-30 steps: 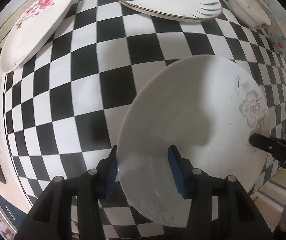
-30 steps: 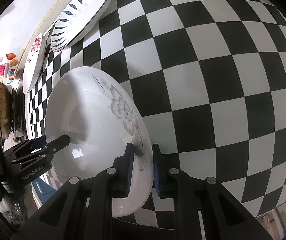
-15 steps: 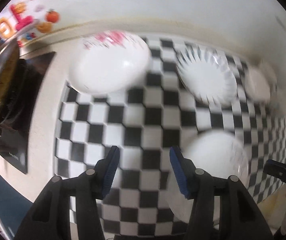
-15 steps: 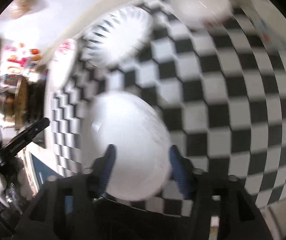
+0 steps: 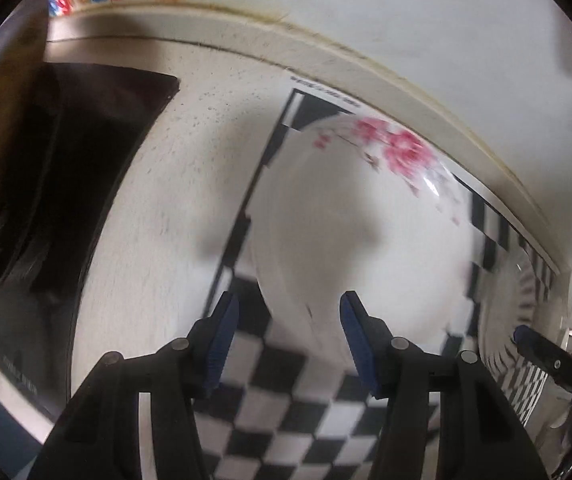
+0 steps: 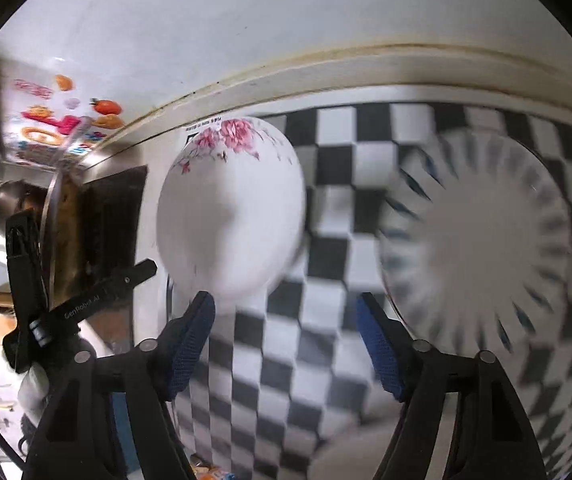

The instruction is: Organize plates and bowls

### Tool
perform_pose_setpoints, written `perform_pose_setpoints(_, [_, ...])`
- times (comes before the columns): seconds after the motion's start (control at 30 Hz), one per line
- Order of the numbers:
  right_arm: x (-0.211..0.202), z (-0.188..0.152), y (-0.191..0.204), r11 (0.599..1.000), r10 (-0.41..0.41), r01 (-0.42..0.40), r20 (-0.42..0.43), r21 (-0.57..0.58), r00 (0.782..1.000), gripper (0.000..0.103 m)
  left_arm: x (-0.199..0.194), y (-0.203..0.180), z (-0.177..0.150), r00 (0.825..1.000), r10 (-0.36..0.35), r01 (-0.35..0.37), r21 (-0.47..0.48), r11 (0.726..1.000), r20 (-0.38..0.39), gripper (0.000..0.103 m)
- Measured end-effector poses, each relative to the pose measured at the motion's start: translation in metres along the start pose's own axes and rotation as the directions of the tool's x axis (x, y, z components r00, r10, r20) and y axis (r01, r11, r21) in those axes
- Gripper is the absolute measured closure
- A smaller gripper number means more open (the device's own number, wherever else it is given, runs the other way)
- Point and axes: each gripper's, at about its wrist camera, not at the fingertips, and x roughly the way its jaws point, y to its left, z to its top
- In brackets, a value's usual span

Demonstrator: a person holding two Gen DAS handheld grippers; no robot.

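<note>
On the checkered mat (image 6: 338,168) lie my plates, all blurry. The blue-striped plate (image 6: 482,240) is cut off at the right. The pink-flower plate (image 5: 350,232) sits near the wall, just past my left tongs (image 5: 289,330), which are wide apart and empty. My right tongs (image 6: 286,340) are wide apart too, between both plates, holding nothing.

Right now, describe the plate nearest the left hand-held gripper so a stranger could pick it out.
Find the black-and-white checkered mat and go to its far left corner by the wall. The plate with pink flowers lies there. Its neighbour to the right, the plate with dark radiating rim strokes, has no flowers; this one is plain white with a pink blossom spray along its far rim.
</note>
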Motion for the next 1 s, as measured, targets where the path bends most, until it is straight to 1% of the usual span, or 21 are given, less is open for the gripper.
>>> perform_pose_setpoints(0.03, [0.014,0.015,0.008,1.000,-0.018,0.018,-0.007,-0.003,1.000,0.031,0.009,0.002,0.009,1.000,0.000,0.000,0.004,1.000,-0.016,0.052])
perform_pose_setpoints(0.1, [0.032,0.032,0.009,0.999,-0.047,0.048,-0.021,0.009,0.999,0.033,0.025,0.004,0.023,0.999,0.003,-0.003,0.002,1.000,-0.047,0.052])
perform_pose_setpoints(0.13, [0.045,0.044,0.010,0.998,-0.066,0.067,-0.035,0.015,0.997,0.033,0.032,0.005,0.029,0.998,-0.010,0.010,-0.006,1.000,-0.060,0.053])
perform_pose_setpoints(0.17, [0.053,0.049,0.008,0.997,-0.072,0.073,-0.046,0.019,0.996,0.035,0.036,0.005,0.032,0.998,-0.016,0.016,-0.006,1.000,-0.068,0.053])
perform_pose_setpoints(0.27, [0.071,0.064,0.001,0.996,-0.063,0.067,-0.079,0.054,0.995,0.039,0.047,0.001,0.041,0.997,-0.021,0.022,0.012,1.000,-0.078,0.052])
perform_pose_setpoints(0.33, [0.083,0.074,-0.002,0.996,-0.060,0.067,-0.100,0.062,0.993,0.041,0.054,0.000,0.044,0.996,0.002,0.000,0.030,1.000,-0.086,0.053])
perform_pose_setpoints(0.37, [0.086,0.075,-0.003,0.996,-0.059,0.066,-0.109,0.066,0.992,0.045,0.053,-0.002,0.045,0.998,-0.001,0.004,0.041,0.999,-0.067,0.053])
perform_pose_setpoints(0.43, [0.096,0.081,-0.005,0.996,-0.043,0.053,-0.136,0.077,0.990,0.048,0.056,-0.007,0.046,0.997,0.005,0.001,0.074,0.997,-0.077,0.054])
perform_pose_setpoints(0.47, [0.100,0.083,-0.006,0.996,-0.033,0.045,-0.149,0.083,0.988,0.051,0.057,-0.009,0.046,0.998,-0.001,0.007,0.085,0.996,-0.069,0.055])
perform_pose_setpoints(0.5, [0.105,0.085,-0.007,0.996,-0.023,0.038,-0.164,0.087,0.986,0.051,0.058,-0.012,0.044,0.997,-0.006,0.012,0.096,0.995,-0.071,0.057])
perform_pose_setpoints(0.53, [0.108,0.084,-0.008,0.996,-0.015,0.031,-0.177,0.087,0.984,0.051,0.058,-0.014,0.043,0.998,0.014,-0.007,0.109,0.994,-0.065,0.060])
perform_pose_setpoints(0.57, [0.109,0.083,-0.008,0.996,-0.013,0.029,-0.177,0.088,0.984,0.058,0.058,-0.015,0.041,0.998,0.019,-0.012,0.113,0.994,-0.060,0.060])
perform_pose_setpoints(0.63, [0.111,0.082,-0.009,0.995,-0.020,0.038,-0.186,0.092,0.982,0.062,0.058,-0.013,0.038,0.999,0.029,-0.023,0.118,0.993,-0.045,0.065])
perform_pose_setpoints(0.67, [0.111,0.081,-0.007,0.995,-0.033,0.048,-0.176,0.085,0.984,0.066,0.059,-0.013,0.037,0.999,0.031,-0.026,0.117,0.993,-0.042,0.065])
perform_pose_setpoints(0.7, [0.110,0.079,-0.007,0.995,-0.048,0.062,-0.173,0.076,0.984,0.077,0.058,-0.011,0.035,0.999,0.027,-0.022,0.115,0.993,-0.040,0.066])
perform_pose_setpoints(0.73, [0.111,0.078,-0.006,0.994,-0.076,0.088,-0.172,0.063,0.982,0.081,0.058,-0.008,0.033,0.999,0.027,-0.023,0.112,0.993,-0.036,0.069])
perform_pose_setpoints(0.77, [0.112,0.077,-0.007,0.994,-0.086,0.097,-0.169,0.059,0.982,0.081,0.056,-0.005,0.030,0.999,0.020,-0.016,0.109,0.994,-0.035,0.069])
perform_pose_setpoints(0.8, [0.113,0.075,-0.007,0.994,-0.076,0.088,-0.171,0.065,0.982,0.082,0.054,-0.003,0.028,0.999,0.010,-0.007,0.107,0.994,-0.032,0.069])
perform_pose_setpoints(0.9, [0.108,0.069,-0.007,0.995,-0.065,0.077,-0.162,0.065,0.985,0.083,0.045,-0.005,0.019,1.000,0.021,-0.020,0.127,0.992,-0.006,0.069])
perform_pose_setpoints(0.97, [0.101,0.062,-0.003,0.995,-0.071,0.080,-0.147,0.056,0.987,0.084,0.036,-0.007,0.016,1.000,0.013,-0.013,0.127,0.992,0.003,0.069])
perform_pose_setpoints(1.0, [0.097,0.060,-0.002,0.995,-0.072,0.080,-0.142,0.054,0.987,0.085,0.030,-0.005,0.007,1.000,0.007,-0.008,0.122,0.992,0.009,0.069])
